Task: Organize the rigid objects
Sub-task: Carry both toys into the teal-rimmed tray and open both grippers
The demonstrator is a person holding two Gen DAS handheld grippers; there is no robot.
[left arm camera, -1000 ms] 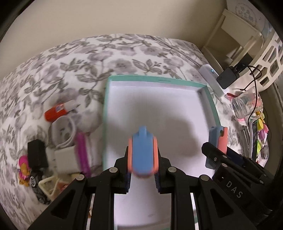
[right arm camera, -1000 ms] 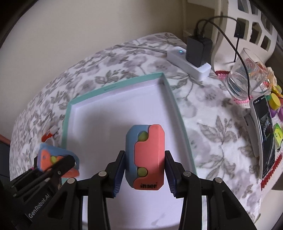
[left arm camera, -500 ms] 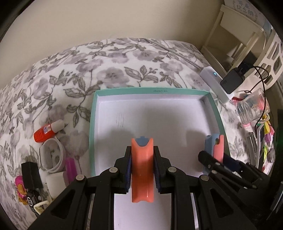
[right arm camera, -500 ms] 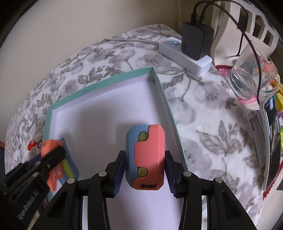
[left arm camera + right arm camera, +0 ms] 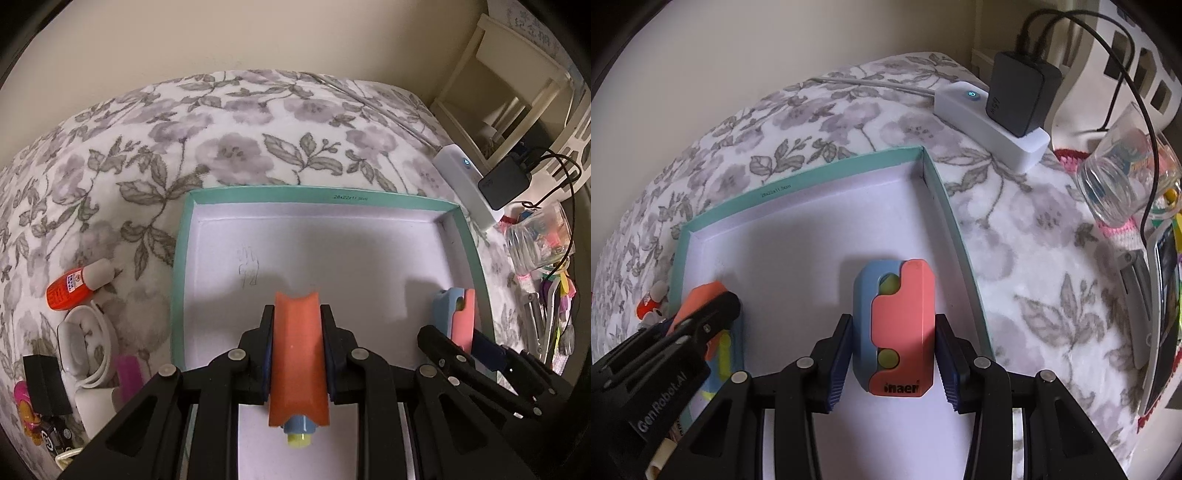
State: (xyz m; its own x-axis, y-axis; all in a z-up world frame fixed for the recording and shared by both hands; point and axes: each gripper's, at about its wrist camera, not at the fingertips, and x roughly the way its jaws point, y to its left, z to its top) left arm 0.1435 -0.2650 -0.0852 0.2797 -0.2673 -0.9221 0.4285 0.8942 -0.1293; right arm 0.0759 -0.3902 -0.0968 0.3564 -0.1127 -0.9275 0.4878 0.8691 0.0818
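I have each claw pinching a coral-and-blue block, left gripper [image 5: 297, 354] and right gripper [image 5: 893, 341], both over the bare teal box [image 5: 476, 258] floor; nothing placed, clutter left of my left claw remains.

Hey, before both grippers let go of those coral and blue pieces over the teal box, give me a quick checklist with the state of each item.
1. Left gripper grips its coral piece: ok, pads pressed on both sides.
2. Right gripper grips the coral and blue piece: ok, pads against both sides.
3. Both pieces are over the teal box, inside its walls: ok.
4. White floor under each piece is free of other items: ok.
5. Pieces are touching the box floor: cannot tell.
6. The two grippers are apart: ok, a gap of floor shows between them.
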